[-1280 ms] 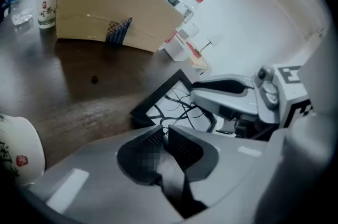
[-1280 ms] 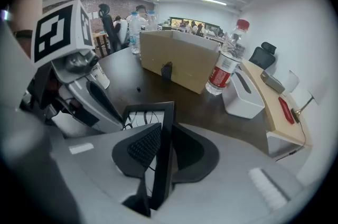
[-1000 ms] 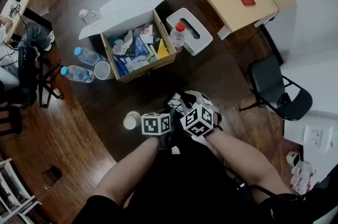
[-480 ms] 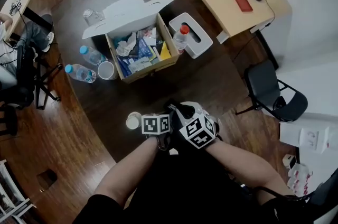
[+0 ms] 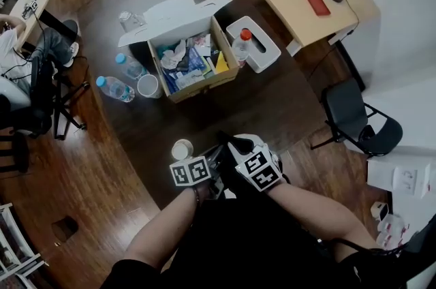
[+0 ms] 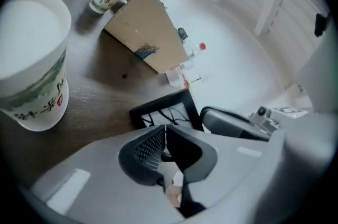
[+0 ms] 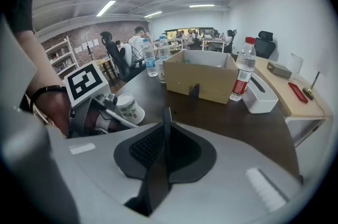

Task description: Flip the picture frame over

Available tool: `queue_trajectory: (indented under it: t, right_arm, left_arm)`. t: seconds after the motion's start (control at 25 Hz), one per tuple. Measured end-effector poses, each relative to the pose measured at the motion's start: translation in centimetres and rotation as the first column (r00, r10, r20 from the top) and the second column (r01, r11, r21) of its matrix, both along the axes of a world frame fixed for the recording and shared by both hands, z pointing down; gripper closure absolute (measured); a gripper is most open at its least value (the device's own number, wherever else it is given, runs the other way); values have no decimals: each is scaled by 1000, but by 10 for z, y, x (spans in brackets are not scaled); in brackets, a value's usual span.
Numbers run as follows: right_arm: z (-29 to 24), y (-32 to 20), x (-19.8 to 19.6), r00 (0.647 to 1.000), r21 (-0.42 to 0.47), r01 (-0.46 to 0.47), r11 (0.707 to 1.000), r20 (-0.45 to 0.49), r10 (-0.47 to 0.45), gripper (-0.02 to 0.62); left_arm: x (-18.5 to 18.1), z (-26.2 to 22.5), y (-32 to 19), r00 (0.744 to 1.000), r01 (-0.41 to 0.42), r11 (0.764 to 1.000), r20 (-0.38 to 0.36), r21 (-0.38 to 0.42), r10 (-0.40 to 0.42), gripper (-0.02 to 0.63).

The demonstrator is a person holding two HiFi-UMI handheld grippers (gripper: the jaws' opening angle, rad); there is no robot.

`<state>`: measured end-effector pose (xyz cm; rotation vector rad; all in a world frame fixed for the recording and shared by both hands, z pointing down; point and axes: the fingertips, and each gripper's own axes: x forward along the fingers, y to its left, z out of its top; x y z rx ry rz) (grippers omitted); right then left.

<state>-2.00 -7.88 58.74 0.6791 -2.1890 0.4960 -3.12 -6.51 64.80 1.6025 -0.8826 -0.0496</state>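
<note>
The picture frame (image 6: 160,110) has a black border around a white print with black lines. It is lifted and tilted at the near edge of the dark table (image 5: 272,103). My right gripper (image 7: 166,114) is shut on the frame, which shows edge-on as a thin dark board (image 7: 157,175) between its pads; its jaws have just been closing. My left gripper (image 6: 163,130) sits close against the frame's near corner. Its jaws have just been opening slightly but stand almost together, with nothing clearly between the pads. In the head view the two grippers (image 5: 216,157) (image 5: 231,144) are side by side.
A white paper cup (image 5: 182,148) stands just left of the left gripper. Farther back are an open cardboard box (image 5: 194,63), water bottles (image 5: 114,88), a red-capped bottle (image 5: 243,43) and a white tissue box (image 5: 262,46). A black chair (image 5: 354,118) is at the right.
Both grippers have rolled and lifted a little with the frame. The left one has drifted left, nearer the paper cup.
</note>
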Motion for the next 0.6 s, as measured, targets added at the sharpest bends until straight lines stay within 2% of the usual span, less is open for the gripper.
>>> queue_trajectory:
  t: [0.08, 0.16, 0.36, 0.44, 0.52, 0.6]
  right_arm:
    - [0, 6, -3, 1000, -8, 3, 1000, 11, -3, 583]
    - [0, 7, -4, 1000, 3, 5, 1000, 11, -5, 584]
    - [2, 1, -1, 1000, 21, 8, 1000, 5, -8, 586]
    - [2, 1, -2, 1000, 23, 12, 1000, 5, -12, 586]
    - [2, 5, -4, 1000, 22, 27, 999, 5, -27, 587]
    - [4, 10, -8, 999, 27, 46, 999, 4, -46, 589]
  left_arm:
    - [-4, -10, -6, 997, 57, 998, -54, 36, -55, 576]
    - [-7, -19, -11, 991, 100, 993, -97, 64, -94, 569]
    - [-14, -36, -10, 980, 157, 982, -140, 108, -141, 521]
    - [-15, -43, -11, 980, 166, 979, -128, 121, -150, 489]
    - [-14, -47, -14, 987, 150, 979, -84, 135, -139, 472]
    - [-16, -46, -17, 991, 135, 984, -31, 117, -132, 468]
